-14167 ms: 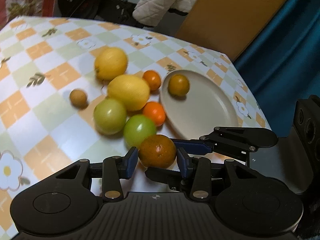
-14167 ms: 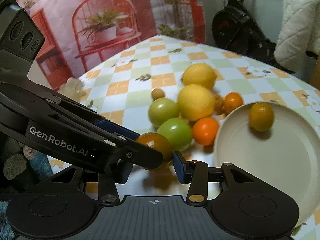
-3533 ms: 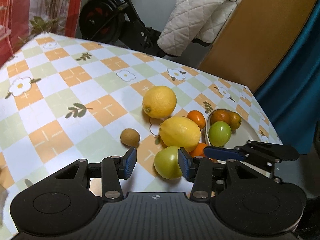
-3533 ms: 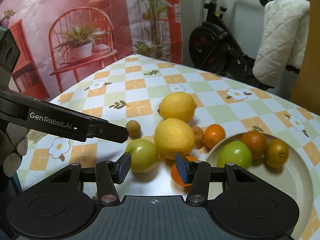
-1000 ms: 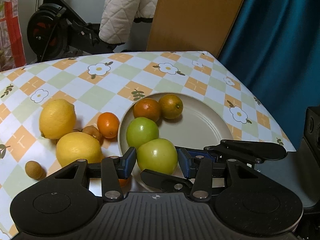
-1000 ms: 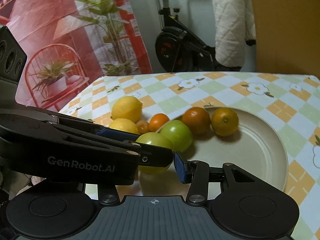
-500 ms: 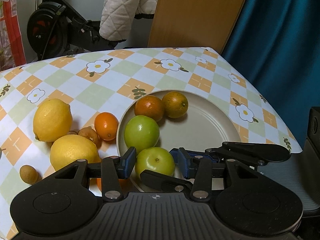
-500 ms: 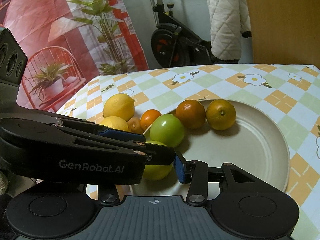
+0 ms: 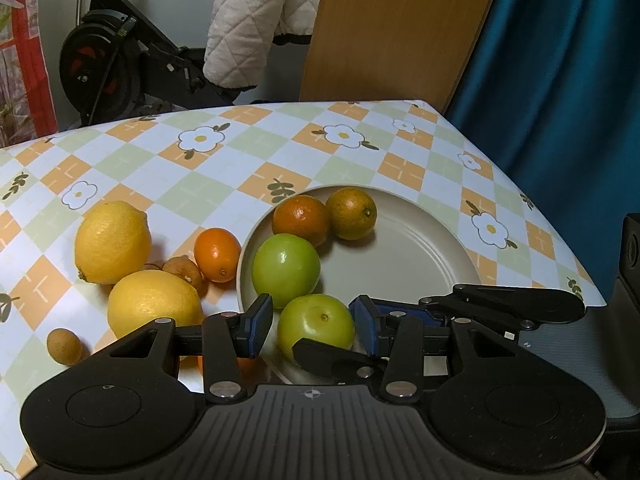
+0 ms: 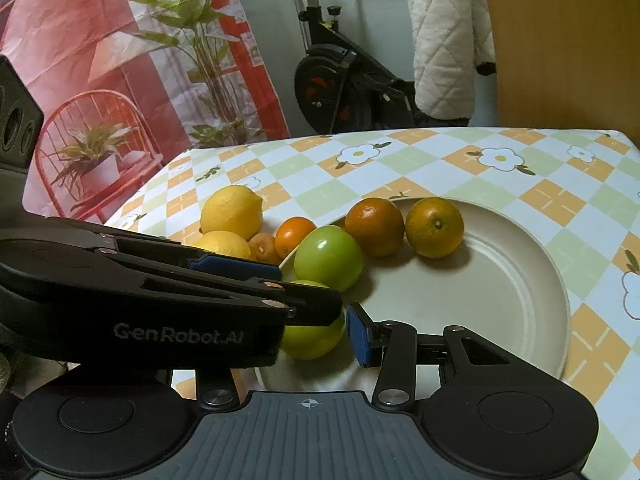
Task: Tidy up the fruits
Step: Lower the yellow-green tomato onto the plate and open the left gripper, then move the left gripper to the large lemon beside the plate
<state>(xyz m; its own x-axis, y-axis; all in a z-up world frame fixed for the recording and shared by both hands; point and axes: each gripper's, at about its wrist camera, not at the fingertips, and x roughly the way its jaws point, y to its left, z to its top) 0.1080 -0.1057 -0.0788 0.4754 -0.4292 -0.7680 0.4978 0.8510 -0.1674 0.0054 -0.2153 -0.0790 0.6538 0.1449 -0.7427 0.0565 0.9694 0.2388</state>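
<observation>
The plate (image 9: 420, 264) is lying near the table's corner, half bare. Both grippers (image 9: 312, 322) (image 10: 316, 330) are bracketing one green fruit (image 9: 316, 326) without pressing; lemons (image 9: 154, 306) are crowding alongside.

The matte black plastic left gripper (image 9: 312, 322) has 2 fingers with blue ribbed pads (image 9: 258, 324), silver screws and "GenRobot.AI" in grey lettering; the matching black plastic right gripper (image 10: 316, 334) has a ribbed grey base

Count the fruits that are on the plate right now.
4. Two green fruits, one by the plate's left rim, one at its near edge; two oranges at the back. None seem hidden.
</observation>
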